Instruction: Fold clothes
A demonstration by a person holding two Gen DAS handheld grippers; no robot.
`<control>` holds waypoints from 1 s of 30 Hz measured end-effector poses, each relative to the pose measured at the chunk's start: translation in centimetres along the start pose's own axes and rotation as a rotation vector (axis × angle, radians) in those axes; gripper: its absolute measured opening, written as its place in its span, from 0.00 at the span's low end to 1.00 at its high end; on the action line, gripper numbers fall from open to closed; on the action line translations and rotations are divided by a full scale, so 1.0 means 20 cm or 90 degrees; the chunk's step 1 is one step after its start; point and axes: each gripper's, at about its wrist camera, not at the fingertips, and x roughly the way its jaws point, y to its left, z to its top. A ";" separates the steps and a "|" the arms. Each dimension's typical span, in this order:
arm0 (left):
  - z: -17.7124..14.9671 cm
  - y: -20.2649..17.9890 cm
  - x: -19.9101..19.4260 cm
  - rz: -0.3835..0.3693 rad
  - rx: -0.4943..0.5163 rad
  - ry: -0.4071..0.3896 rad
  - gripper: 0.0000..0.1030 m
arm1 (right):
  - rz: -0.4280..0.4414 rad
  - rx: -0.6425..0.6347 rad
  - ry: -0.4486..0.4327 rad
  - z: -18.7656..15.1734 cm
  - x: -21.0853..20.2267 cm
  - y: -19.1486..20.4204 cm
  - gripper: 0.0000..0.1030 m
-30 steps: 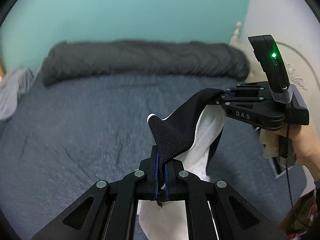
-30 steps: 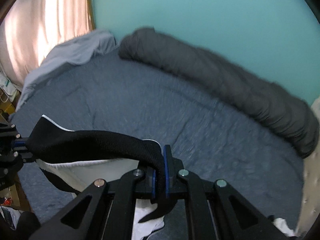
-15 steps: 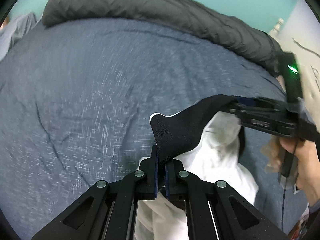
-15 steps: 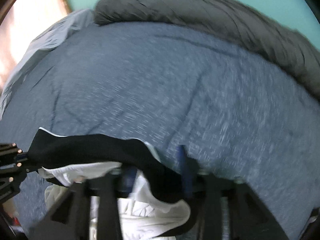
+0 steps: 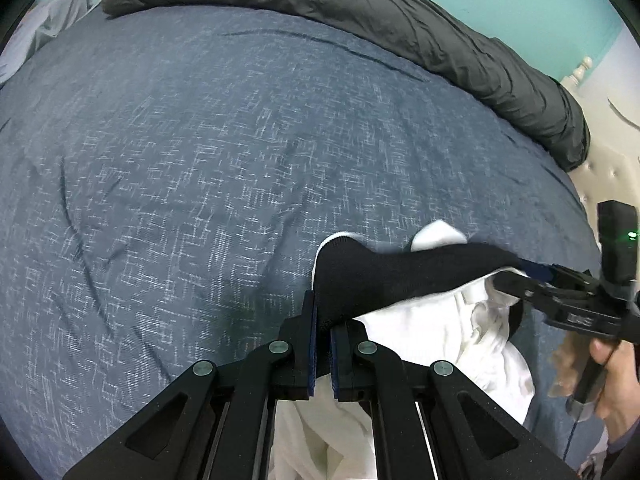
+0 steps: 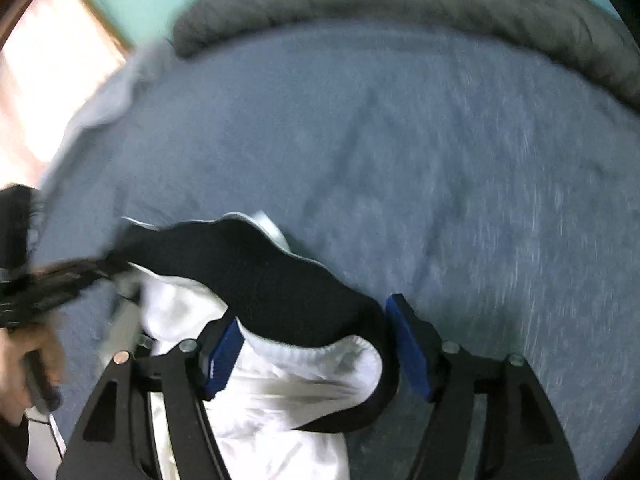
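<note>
Over the bed point(image 5: 200, 160), your left gripper point(image 5: 323, 340) stayed clamped on the limp garment's black band point(image 5: 392, 276); your right gripper point(image 6: 316, 356) had just been opening around it; regrip that firmer band

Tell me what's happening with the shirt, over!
Left gripper shut on shirt's black collar. Right gripper just opening, collar loose between, nothing pinched. White shirt down on blue bedspread. Nothing in the way.

Left hand-held gripper point(image 5: 323, 350) at six o'clock, pinched on black waistband point(image 5: 400, 276) of white garment point(image 5: 432, 344). Right hand-held gripper point(image 5: 520, 276) at three o'clock, at the band's other end, jaws unclear. Blue bed point(image 5: 200, 160) beneath; dark grey duvet roll point(image 5: 360, 8) from twelve to two.
</note>
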 end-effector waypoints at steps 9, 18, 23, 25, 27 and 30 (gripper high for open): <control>0.02 0.13 -0.08 0.020 -0.014 -0.004 0.05 | -0.002 -0.065 -0.038 0.00 -0.09 0.10 0.69; -0.03 0.16 -0.08 0.043 0.002 0.000 0.06 | -0.018 0.064 -0.051 -0.17 -0.15 -0.11 0.68; -0.06 0.12 -0.13 0.066 0.047 -0.015 0.24 | -0.036 0.080 -0.030 -0.21 -0.07 -0.10 0.58; -0.06 0.09 -0.16 0.075 0.082 -0.027 0.25 | -0.051 0.085 -0.022 -0.21 -0.03 -0.11 0.51; -0.05 0.05 -0.17 0.083 0.115 -0.037 0.26 | -0.050 0.087 -0.023 -0.21 -0.02 -0.11 0.38; -0.03 0.00 -0.16 0.095 0.152 -0.041 0.28 | -0.052 0.080 -0.031 -0.22 -0.02 -0.09 0.29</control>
